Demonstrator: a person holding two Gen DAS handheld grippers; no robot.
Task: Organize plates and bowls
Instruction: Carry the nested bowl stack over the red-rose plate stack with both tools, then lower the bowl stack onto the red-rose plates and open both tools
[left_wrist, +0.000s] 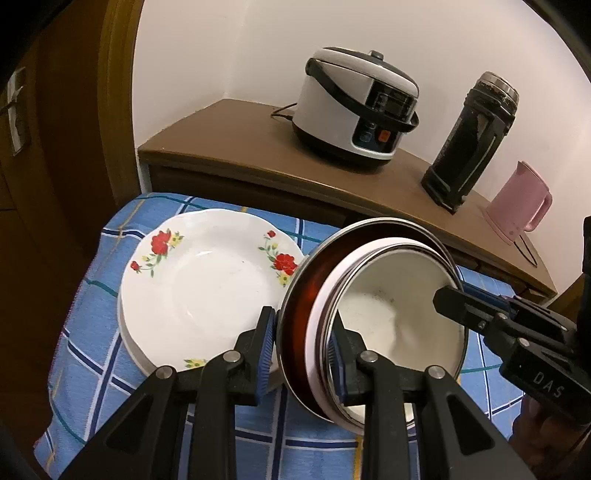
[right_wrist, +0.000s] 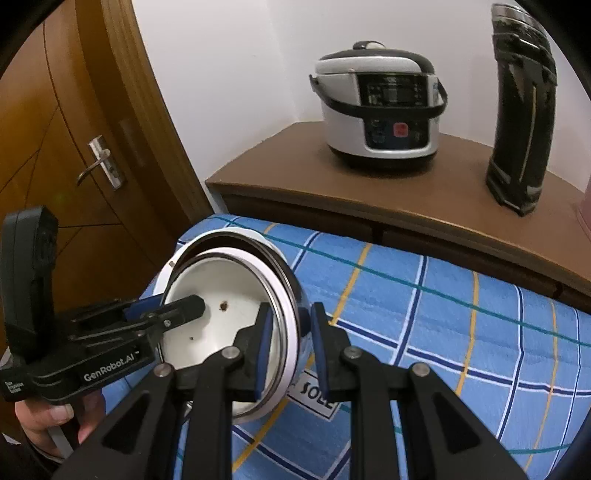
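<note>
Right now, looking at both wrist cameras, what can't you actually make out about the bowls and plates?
- How many bowls are nested: both views show only rims, and the left gripper and right gripper hide the near edges.
- How many flowered plates are stacked: left wrist view, the top plate hides those below.
- The plates in the right wrist view: outside the frame.
- The pink jug: cut off at the right wrist view's edge.

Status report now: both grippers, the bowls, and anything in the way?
Left gripper and right gripper both shut on rims of the nested bowls, held tilted over the blue cloth. Flowered plates beside them. Nothing in the way.
</note>
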